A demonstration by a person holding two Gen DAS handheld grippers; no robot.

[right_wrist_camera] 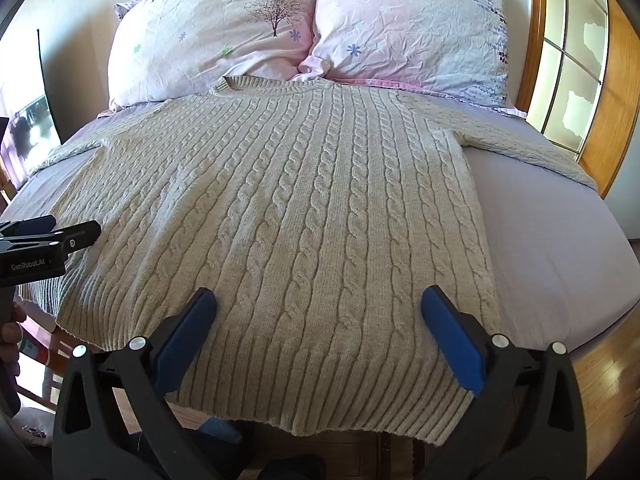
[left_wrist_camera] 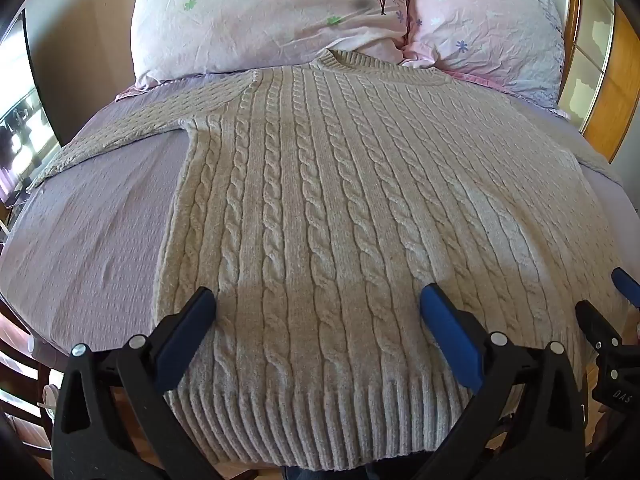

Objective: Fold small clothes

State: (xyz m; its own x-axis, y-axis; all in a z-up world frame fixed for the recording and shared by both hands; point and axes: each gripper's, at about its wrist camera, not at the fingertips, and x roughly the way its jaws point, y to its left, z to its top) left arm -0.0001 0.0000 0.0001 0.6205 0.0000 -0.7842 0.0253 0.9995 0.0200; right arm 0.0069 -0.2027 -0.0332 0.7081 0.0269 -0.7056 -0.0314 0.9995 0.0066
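A cream cable-knit sweater lies flat and face up on a bed, collar toward the pillows, ribbed hem hanging over the near edge. It also shows in the right wrist view. Both sleeves spread out sideways. My left gripper is open and empty, its blue pads wide apart above the left part of the hem. My right gripper is open and empty above the right part of the hem. The right gripper's fingers show at the right edge of the left wrist view; the left gripper's fingers show at the left edge of the right wrist view.
The lilac bed sheet shows bare on both sides of the sweater. Two pink floral pillows lie at the head. A wooden-framed window or door stands at the right. Wooden floor lies below the bed edge.
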